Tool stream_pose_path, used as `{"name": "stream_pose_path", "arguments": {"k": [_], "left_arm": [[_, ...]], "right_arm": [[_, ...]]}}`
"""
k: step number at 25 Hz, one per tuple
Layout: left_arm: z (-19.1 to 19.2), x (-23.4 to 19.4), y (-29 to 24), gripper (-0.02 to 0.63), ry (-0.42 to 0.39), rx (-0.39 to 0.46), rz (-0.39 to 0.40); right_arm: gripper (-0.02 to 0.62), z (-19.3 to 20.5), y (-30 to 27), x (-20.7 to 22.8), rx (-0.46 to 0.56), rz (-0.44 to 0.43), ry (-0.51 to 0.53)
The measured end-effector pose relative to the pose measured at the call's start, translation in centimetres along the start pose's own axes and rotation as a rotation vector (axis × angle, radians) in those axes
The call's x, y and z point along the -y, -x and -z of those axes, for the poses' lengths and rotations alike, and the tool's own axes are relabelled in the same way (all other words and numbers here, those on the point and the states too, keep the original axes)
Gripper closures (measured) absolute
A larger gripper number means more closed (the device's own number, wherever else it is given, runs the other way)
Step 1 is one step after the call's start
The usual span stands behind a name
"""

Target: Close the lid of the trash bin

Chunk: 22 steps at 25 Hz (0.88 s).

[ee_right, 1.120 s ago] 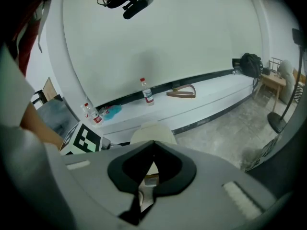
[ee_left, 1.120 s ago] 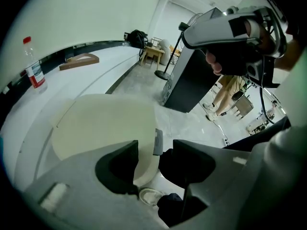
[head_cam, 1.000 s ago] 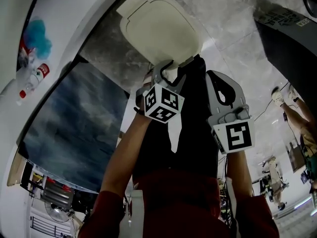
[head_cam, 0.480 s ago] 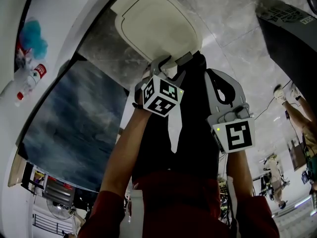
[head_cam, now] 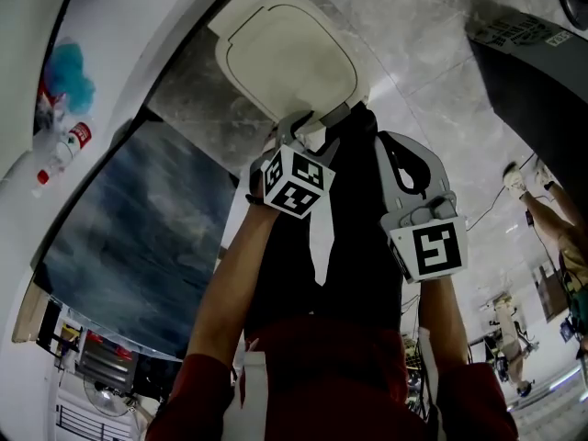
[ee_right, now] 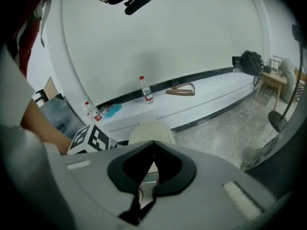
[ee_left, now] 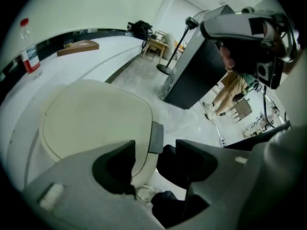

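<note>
**Q:** Below the head camera, how are the arms held?
**A:** Both reach down and forward. Left gripper (ee_left: 156, 151) is at the lid's (head_cam: 289, 58) near edge; its jaws have just been opening and stand apart, with the lid's tab (ee_left: 155, 137) in the gap. Right gripper (ee_right: 152, 147) is beside it, jaws together.
**Q:** Counts?
**A:** One bin (ee_left: 146, 166) on the floor by the ledge (ee_right: 211, 92), its one lid down; two grippers; three bottles (ee_right: 146, 94), I think.
</note>
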<state>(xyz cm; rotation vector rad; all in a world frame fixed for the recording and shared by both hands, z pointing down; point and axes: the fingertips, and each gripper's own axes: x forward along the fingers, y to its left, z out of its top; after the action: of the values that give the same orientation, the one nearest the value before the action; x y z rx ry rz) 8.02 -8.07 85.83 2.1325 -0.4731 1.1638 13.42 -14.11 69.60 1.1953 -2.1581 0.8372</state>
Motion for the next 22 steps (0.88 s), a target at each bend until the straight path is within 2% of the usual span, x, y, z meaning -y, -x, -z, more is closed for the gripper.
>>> {"name": "stream_pose_path", "arguments": {"k": [4,8,11,16,22], "left_arm": [[-0.3,0.9,2.1,0.339,-0.035,0.007,-0.009],[-1.1,1.9,5.7,0.341,-0.039,0.054,-0.031],[-2.7,1.1,8.6,0.341,-0.025,0.128,-0.087],[-5.9,0.9,16.4,0.343,0.009,0.286,-0.198],[-8.3,1.3,25.8,0.345,0.02,0.435,-0.265]], "right_arm": [[0.595,-2.1,1.3,-0.7,0.022,0.006,0.023],[0.595,-4.4,2.9,-2.0,0.042,0.016,0.069],[0.595,-6.4,3.9,-2.7,0.066,0.023,0.113],[0.595,-10.5,7.0,-4.4,0.117,0.057,0.161],[0.595,-14.3,10.2,-7.6,0.199,0.09,0.214]]}}
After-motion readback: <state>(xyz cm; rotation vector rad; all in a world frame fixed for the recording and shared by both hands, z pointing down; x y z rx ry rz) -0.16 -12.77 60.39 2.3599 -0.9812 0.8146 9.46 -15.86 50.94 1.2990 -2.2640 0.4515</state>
